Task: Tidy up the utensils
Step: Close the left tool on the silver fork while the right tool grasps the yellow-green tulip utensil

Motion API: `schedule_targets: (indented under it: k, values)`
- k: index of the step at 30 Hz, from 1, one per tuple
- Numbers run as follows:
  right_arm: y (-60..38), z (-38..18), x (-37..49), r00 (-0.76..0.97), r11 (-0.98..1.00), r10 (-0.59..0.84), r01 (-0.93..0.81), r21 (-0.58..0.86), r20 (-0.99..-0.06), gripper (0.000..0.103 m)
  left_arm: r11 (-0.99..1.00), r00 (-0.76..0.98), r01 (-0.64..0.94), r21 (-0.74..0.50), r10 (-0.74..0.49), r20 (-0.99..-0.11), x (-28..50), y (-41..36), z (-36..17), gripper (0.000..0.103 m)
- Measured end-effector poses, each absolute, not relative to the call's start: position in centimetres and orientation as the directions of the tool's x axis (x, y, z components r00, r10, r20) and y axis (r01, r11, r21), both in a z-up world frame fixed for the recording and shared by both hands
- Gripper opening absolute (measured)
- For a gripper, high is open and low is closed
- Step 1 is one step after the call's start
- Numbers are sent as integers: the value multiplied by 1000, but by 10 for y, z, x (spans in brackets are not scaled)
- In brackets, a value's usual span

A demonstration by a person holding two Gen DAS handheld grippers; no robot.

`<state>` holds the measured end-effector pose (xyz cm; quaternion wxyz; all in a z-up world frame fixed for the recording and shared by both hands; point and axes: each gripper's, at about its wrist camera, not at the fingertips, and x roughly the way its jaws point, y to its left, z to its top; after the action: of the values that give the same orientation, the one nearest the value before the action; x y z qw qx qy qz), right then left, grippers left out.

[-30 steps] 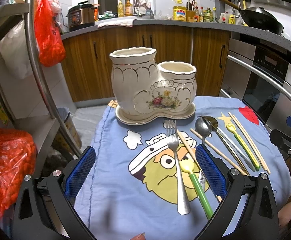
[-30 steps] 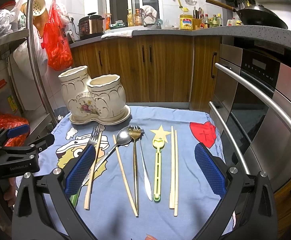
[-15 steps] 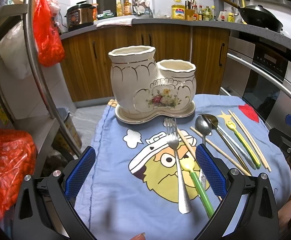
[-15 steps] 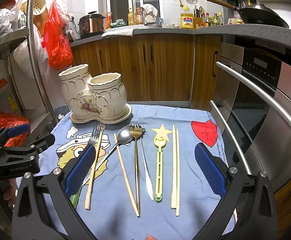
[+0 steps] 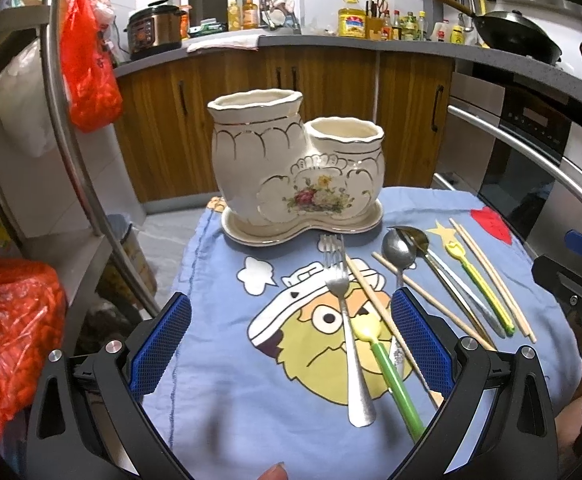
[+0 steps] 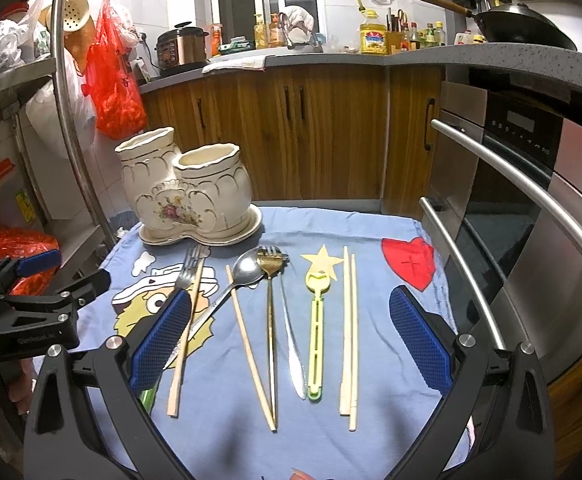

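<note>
1. While both grippers hung above the blue cartoon tablecloth (image 6: 371,216), the left gripper (image 5: 291,344) was spread wide with nothing between its blue pads (image 5: 159,344).
2. Furthest left on the cloth stood the cream two-pot ceramic utensil holder (image 6: 189,196) on its matching saucer (image 6: 251,228), upright, with nothing visible sticking out of either pot.
3. Just in front of it lay a silver fork (image 5: 341,312), tines toward the holder, with one wooden chopstick (image 5: 387,320) slanting beside it.
4. A green-handled spoon with a yellow bowl (image 5: 387,364) lay close beside that fork's handle.
5. Next came a silver spoon (image 6: 247,270), its handle angling left under the right gripper's left pad (image 6: 161,340).
6. Another single chopstick (image 6: 249,344) lay between that spoon and a gold fork (image 6: 271,320).
7. A silver utensil (image 6: 293,352) followed; its head was hidden.
8. A yellow-green fork (image 6: 317,320) lay with its head on the cloth's yellow star.
9. A pair of chopsticks (image 6: 349,332) lay side by side, rightmost.
10. The right gripper (image 6: 291,340) was likewise spread, empty, above the handles.
</note>
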<state>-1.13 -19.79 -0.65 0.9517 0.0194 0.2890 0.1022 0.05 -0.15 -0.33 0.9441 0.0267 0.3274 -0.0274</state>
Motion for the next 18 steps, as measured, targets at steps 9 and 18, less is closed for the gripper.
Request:
schedule_targets:
  k: [9,18]
  values:
    - [-202,-13,0,813,967,247,-245,76,-528,98,995,791,101,19,-68,-608,8,1,-5,99]
    - [-225,-29,25,786,975,217,-206,85,-580,98,990,740,141,-5,-108,-664,26,7,-20,95]
